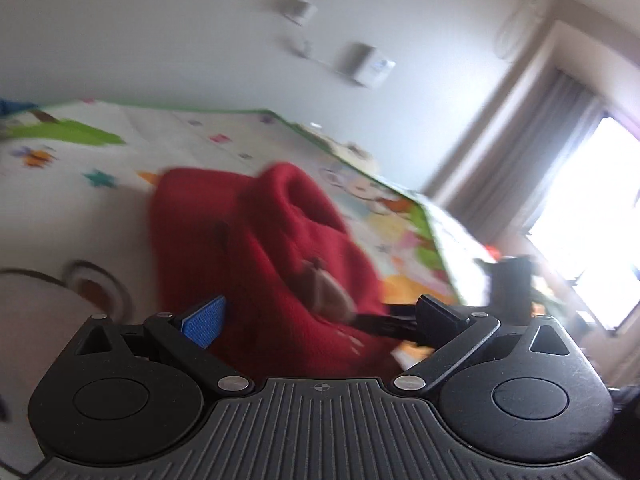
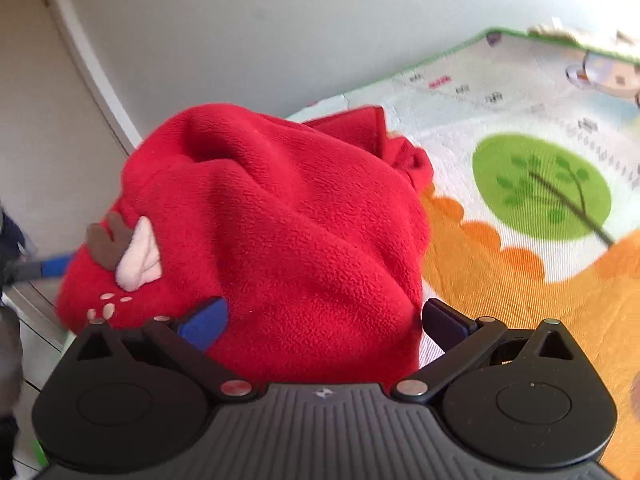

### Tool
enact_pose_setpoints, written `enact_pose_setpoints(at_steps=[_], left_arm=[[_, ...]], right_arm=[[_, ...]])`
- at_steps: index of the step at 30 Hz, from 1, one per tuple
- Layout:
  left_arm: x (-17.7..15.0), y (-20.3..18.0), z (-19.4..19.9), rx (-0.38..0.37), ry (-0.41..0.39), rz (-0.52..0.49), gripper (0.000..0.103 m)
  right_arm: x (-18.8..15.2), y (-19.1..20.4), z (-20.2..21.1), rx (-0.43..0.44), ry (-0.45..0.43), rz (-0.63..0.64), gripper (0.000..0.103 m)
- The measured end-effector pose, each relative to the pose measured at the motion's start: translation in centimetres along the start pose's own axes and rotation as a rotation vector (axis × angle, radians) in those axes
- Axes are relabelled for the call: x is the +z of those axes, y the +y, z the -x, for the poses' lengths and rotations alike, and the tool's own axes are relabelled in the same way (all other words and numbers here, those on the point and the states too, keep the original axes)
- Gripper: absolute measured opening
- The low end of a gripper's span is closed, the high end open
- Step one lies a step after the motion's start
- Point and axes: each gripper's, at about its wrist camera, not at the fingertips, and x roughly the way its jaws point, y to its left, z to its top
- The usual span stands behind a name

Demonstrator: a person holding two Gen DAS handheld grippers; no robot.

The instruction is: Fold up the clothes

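Here, a red fleece garment (image 2: pixel 272 216) is lying in a loose heap on a colourful play mat (image 2: pixel 520 280), and everything else is best placed against that heap. The right gripper (image 2: pixel 324 320) is standing wide apart, its blue-padded finger and its dark finger flanking the near edge of the fleece; the cloth is bulging between them and over the gripper's body, but the pads are not pressing it. On the side of the heap facing the left gripper, a brown and pink appliqué (image 2: pixel 124 256) is showing.

From the left wrist view, the garment (image 1: pixel 260 240) is sitting just ahead of the left gripper (image 1: pixel 320 316), whose jaws are likewise spread wide, holding nothing. The near edge of the fleece is sitting between the fingers, untouched by the pads. Beyond the heap, the mat (image 1: pixel 100 184) is running up to a pale wall (image 1: pixel 200 20), and past its far side a bright window (image 1: pixel 592 216) with grey curtains is glaring.
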Motion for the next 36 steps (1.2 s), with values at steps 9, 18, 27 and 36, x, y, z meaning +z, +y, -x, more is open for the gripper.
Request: enact_pose_setpoints(at_steps=[9, 18, 27, 36], left_arm=[[-2.3, 2.2, -4.2, 0.306, 0.075, -0.050, 0.103], [-2.2, 3.1, -4.5, 0.285, 0.073, -0.013, 0.103], [-2.6, 3.2, -4.3, 0.279, 0.075, -0.011, 0.103], [-2.7, 3.4, -4.4, 0.275, 0.079, 0.002, 0.103]], right_arm=[[3.8, 0.2, 2.7, 0.106, -0.134, -0.010, 0.103], [9.7, 5.1, -3.6, 0.187, -0.057, 0.120, 0.088], [9.6, 3.6, -9.4, 0.144, 0.084, 0.018, 0.091], [10.1, 3.9, -7.8, 0.128, 0.031, 0.032, 0.091]])
